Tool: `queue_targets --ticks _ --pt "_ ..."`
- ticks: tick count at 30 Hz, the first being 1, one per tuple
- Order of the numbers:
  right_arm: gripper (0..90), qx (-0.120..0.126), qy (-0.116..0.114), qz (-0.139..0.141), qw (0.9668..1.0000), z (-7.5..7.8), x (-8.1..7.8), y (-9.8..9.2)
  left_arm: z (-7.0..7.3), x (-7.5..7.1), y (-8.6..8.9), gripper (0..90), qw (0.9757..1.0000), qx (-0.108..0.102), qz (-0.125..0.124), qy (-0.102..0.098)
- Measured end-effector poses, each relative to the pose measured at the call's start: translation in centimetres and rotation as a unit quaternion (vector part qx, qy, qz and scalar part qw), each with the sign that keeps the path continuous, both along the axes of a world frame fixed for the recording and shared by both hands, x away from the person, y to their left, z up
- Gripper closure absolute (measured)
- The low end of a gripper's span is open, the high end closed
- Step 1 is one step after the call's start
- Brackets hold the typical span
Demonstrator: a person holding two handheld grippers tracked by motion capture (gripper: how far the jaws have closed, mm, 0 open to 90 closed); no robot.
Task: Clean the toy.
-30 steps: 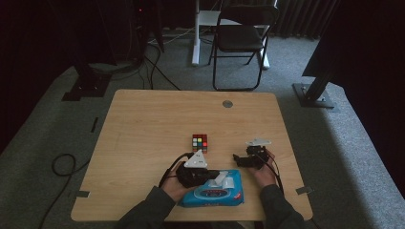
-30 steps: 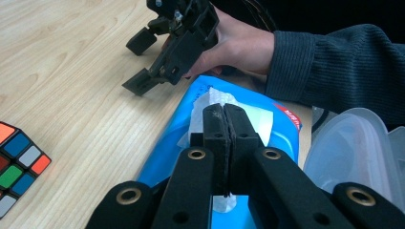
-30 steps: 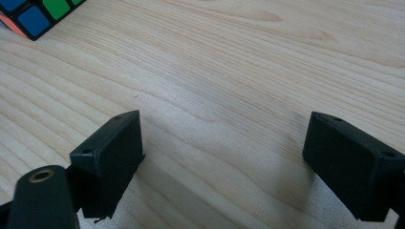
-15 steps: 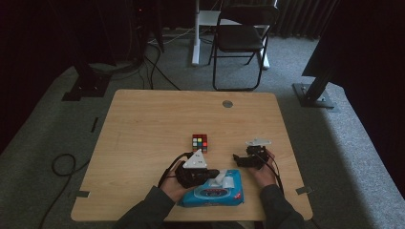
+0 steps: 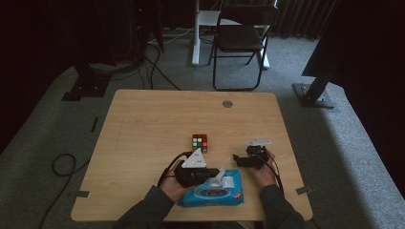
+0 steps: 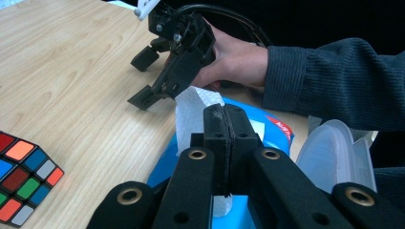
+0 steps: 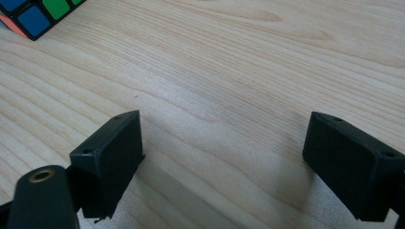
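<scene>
Wet-wipe pack (image 5: pixel 212 193), blue with a red-and-white label, lies at the near edge of the wooden table (image 5: pixel 143 124), directly under the left gripper (image 5: pixel 217 172) and just beside the right gripper (image 5: pixel 237 158), toward the person. Its clear hinged lid (image 6: pixel 334 152) stands flipped open, off to the right of the left gripper's jaws in the left gripper view.

Next in size, the left gripper (image 6: pixel 224 117) sits over the pack's opening with its grey three-cornered plate on top. Its two black jaws are pressed together, clamped on the white wipe (image 6: pixel 191 112) that rises out of the pack; the sheet stands up just behind and beside the jaw tips, a crumpled tuft of it also showing in the high view (image 5: pixel 218 175).

Beyond the left gripper's jaws, the right gripper (image 6: pixel 143 78) rests low over bare wood, held by a hand with a dark sleeve. Its jaws stand wide apart with nothing between them, only table grain showing in the gap in the right gripper view (image 7: pixel 224 157).

Smallest, a Rubik's cube (image 5: pixel 200 142) sits on the table ahead of the left gripper and off to the side of the right one, apart from both. A corner of it shows beyond the right gripper's jaws (image 7: pixel 38 14).
</scene>
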State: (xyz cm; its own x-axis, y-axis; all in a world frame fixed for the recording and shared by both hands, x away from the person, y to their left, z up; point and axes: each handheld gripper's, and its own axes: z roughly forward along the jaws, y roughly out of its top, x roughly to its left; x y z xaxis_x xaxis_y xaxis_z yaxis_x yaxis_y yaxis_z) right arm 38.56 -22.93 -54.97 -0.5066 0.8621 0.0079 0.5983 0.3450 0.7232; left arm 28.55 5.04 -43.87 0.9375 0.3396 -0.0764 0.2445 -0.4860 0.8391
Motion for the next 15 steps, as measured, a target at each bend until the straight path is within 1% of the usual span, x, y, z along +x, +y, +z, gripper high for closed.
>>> queue_targets --ticks 10,15 --pt "13.0 0.0 0.0 0.0 1.0 0.0 0.0 0.0 0.29 0.19 0.24 89.8 1.0 -0.003 0.002 -0.002" --pt "13.0 0.0 0.0 0.0 1.0 0.0 0.0 0.0 0.44 0.12 0.24 89.8 1.0 -0.001 0.001 -0.004"
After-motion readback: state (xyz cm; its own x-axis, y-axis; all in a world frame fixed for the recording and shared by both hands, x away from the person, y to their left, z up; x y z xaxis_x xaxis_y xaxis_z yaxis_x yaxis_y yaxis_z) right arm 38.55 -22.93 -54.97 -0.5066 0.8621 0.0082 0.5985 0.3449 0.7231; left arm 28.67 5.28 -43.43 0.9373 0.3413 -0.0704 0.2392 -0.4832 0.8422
